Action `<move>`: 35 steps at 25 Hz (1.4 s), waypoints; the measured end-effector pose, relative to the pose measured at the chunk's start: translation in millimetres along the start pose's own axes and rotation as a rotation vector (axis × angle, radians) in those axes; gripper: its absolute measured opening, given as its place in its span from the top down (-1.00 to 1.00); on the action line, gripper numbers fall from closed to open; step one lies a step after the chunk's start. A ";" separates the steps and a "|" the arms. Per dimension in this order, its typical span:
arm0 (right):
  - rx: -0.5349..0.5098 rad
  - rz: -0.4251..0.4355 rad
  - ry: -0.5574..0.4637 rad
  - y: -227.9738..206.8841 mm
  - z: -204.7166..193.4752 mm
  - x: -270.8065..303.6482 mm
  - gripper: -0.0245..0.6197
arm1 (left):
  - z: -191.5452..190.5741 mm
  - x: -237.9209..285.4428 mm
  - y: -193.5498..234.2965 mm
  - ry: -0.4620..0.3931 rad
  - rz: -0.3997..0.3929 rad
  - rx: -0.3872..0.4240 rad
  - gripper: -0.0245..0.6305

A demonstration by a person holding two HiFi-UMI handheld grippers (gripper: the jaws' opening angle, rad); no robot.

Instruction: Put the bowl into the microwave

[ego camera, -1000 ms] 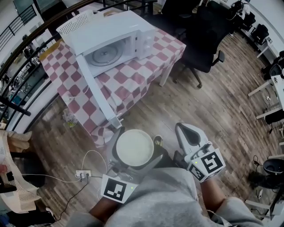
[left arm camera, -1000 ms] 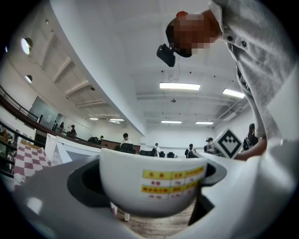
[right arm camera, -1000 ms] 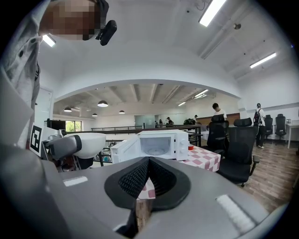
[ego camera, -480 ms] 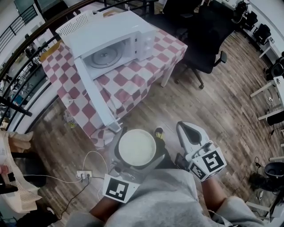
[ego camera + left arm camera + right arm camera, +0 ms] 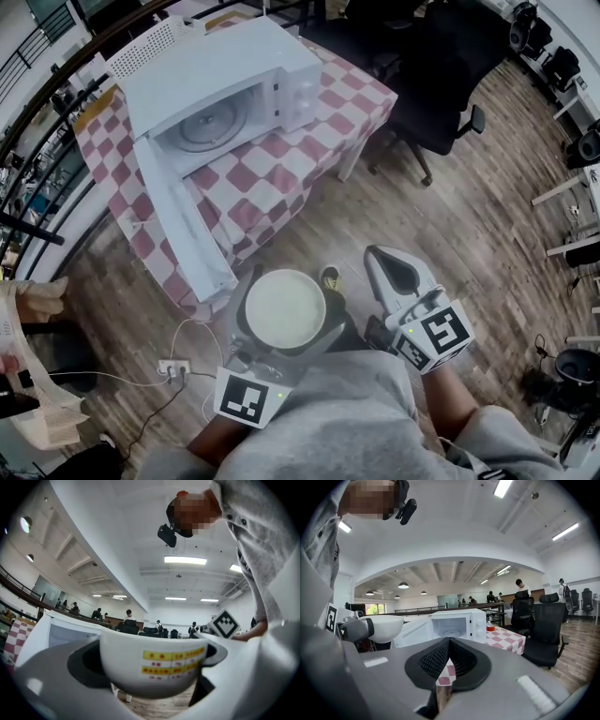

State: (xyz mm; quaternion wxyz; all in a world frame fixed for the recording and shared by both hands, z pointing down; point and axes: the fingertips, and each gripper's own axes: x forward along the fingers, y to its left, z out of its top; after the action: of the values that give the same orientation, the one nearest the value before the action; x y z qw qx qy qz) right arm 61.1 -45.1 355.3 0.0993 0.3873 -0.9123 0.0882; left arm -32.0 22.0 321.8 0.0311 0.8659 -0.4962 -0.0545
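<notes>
Above the floor [image 5: 422,220], near the tabletop [image 5: 272,173] edge, the bowl [image 5: 284,307] is pinched upright (rim up) by the left hand-held gripper [image 5: 285,319]; the right hand-held gripper [image 5: 392,274] is pressed together. The microwave [image 5: 225,75] door [image 5: 183,220] is swung open.

Head view: soft, even light is falling from above; the microwave [image 5: 225,70] top is glaring white at upper left, and fisheye distortion is bending the railing [image 5: 56,67] and floorboards [image 5: 469,225] toward the frame edges. Gripper views: strip lights [image 5: 185,560] are shining at the top; the near bowl [image 5: 154,660] is blurring at lower centre, and black vignetting is rounding every corner.
</notes>
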 end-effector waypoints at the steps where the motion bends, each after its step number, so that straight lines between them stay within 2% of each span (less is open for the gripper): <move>1: 0.002 0.006 0.001 -6.4 1.2 5.5 0.93 | -1.4 7.2 3.2 0.004 0.007 -0.003 -0.71; 8: 0.017 0.051 0.007 -56.6 12.8 49.7 0.93 | -8.2 65.6 28.5 0.015 0.063 -0.010 -0.72; 15: 0.043 0.130 -0.005 -94.7 24.1 101.5 0.93 | -7.0 114.2 59.9 0.021 0.138 0.010 -0.71; 23: 0.016 0.246 -0.007 -111.3 39.0 153.8 0.93 | -5.3 150.5 102.0 0.019 0.268 0.020 -0.71; 35: 0.015 0.453 -0.034 -113.6 62.2 208.1 0.93 | 3.7 173.4 147.6 0.009 0.477 0.056 -0.71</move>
State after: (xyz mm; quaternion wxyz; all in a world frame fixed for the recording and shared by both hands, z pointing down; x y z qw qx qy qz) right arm -5.2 -281.0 356.7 0.0586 0.1749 -0.9769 0.1084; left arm -71.8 -202.2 323.1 0.0210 0.7250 -0.6879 -0.0278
